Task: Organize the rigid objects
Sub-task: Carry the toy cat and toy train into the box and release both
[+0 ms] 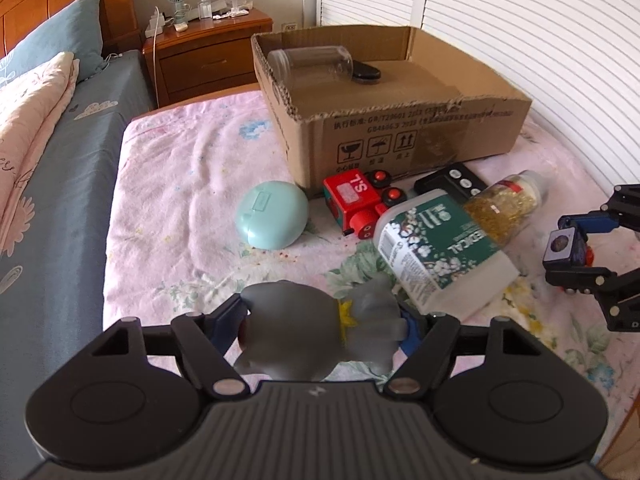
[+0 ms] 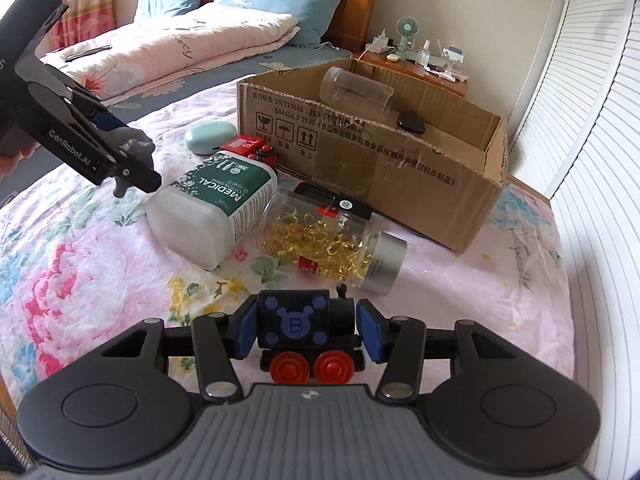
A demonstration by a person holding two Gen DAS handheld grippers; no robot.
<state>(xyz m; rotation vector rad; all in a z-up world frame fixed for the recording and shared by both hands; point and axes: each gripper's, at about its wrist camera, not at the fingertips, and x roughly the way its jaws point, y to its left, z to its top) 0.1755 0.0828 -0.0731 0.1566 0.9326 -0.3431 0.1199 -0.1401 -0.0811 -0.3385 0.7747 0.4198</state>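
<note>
Bedspread (image 2: 80, 280) bears cardboard box (image 2: 360, 184) holding clear jar (image 2: 356, 90).

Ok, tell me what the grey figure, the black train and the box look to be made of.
Grey figure: matte, smooth and rounded, probably rubber or soft vinyl, though hard plastic is possible. Black train: likely painted wood or plastic, with flat blocky faces and glossy red wheels. Box: brown corrugated cardboard, with torn fluted edges and printed handling symbols.

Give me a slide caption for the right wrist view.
Right gripper closed on a black toy train, bottles and cardboard box beyond on the floral bedspread.
</note>
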